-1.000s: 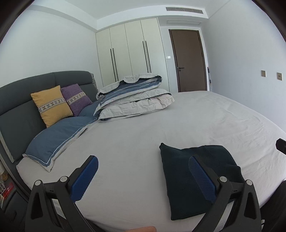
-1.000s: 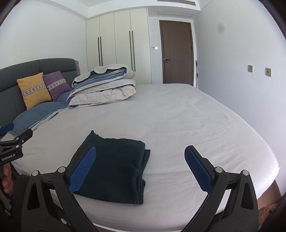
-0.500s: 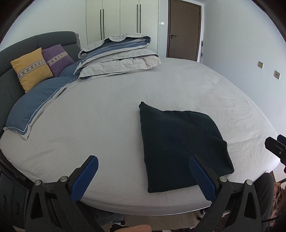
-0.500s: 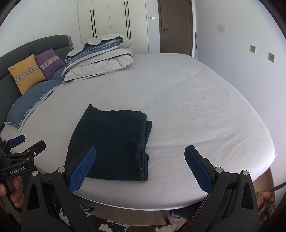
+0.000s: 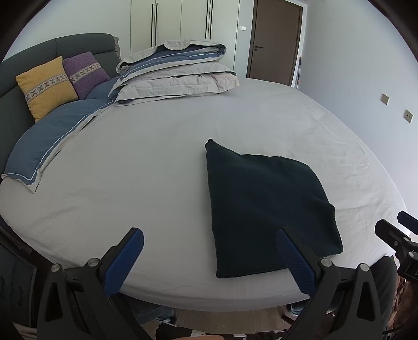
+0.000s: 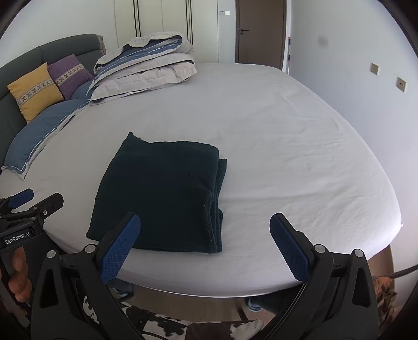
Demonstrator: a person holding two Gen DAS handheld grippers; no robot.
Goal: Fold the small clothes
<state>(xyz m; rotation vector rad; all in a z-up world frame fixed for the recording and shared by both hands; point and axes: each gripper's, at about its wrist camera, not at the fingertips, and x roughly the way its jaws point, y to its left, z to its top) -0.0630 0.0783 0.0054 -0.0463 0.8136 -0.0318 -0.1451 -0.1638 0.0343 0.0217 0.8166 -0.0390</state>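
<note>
A dark green folded garment (image 6: 162, 193) lies flat near the near edge of the bed (image 6: 274, 136), apart from both tools. The left gripper (image 5: 209, 259) and right gripper (image 6: 205, 245) are spread wide, holding nothing. A folded duvet (image 5: 177, 70) sits far left.

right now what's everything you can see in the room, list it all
folded dark green knit garment: 1, dark green, near edge of the bed, lying flat
light grey bed sheet: 1, light grey, covers the mattress
folded grey and blue duvet: 1 stack, grey with blue, far side of the bed
blue pillow: 1, blue with pale trim, by the headboard
yellow cushion: 1, yellow, against the headboard
purple cushion: 1, purple, beside the yellow one
dark grey headboard: 1, left
white wardrobe: 1, far wall
brown door: 1, far wall
left gripper: open, empty, over the bed's edge
right gripper: open, empty, over the bed's edge
</note>
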